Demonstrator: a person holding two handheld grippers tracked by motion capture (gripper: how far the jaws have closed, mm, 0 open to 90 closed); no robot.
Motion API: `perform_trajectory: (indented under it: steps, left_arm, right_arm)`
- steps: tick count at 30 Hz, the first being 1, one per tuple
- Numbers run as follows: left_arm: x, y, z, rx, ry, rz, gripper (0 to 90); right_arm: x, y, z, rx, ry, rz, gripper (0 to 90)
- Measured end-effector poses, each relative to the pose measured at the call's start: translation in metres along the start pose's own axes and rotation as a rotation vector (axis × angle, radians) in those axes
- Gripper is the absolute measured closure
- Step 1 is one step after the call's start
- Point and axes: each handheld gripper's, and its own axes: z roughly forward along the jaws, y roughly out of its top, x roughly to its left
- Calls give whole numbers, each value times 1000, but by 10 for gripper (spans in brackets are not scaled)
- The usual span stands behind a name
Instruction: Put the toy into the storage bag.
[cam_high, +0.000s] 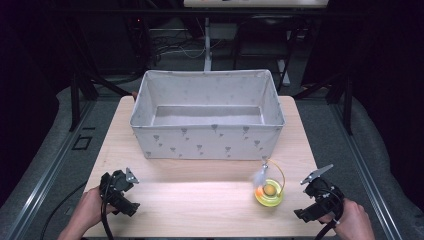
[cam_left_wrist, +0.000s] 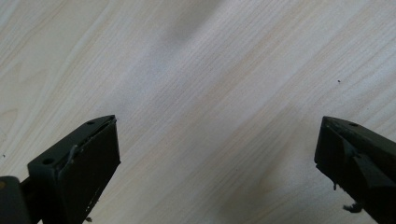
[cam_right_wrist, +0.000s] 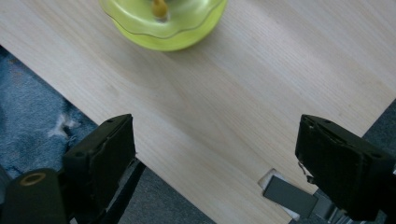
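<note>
Yellow-green toy (cam_high: 269, 193), near right, awaiting pickup; right gripper (cam_high: 320, 197) beside it, jaws apart; left gripper (cam_high: 119, 192) idle, jaws apart; fabric bin (cam_high: 207, 142) far.

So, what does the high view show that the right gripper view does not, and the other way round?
High view alone: the grey fabric box at the far half of the table, the left claw open over bare wood, both hands, and the white feather and wire loop rising from the yellow-green toy.

Right gripper view alone: the right claw's jaws close up, standing wide apart, and the blue-grey floor beyond the table edge.

Both: the toy, the right claw and the light wooden table.
</note>
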Motion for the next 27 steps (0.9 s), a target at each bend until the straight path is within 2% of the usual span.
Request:
perform_trajectory:
  steps: [7,13,17,20,25,27]
  left_arm:
    - [0,2,3,9,-6,9,2]
    - [-1,4,4,15,-10,11,2]
    - [-2,4,5,18,-16,16,2]
    - [-2,5,6,23,-17,22,2]
    - [-2,5,6,21,-20,18,1]
    - [-2,5,6,22,-19,19,1]
  right_arm:
    - [2,8,-1,-7,-3,-23,114]
    - [6,16,-2,-26,30,-43,127]
    - [8,22,-2,-13,29,-63,126]
    - [10,27,-3,-25,39,-63,128]
    - [13,36,-5,-25,31,-89,100]
    - [15,39,-6,-36,25,-80,87]
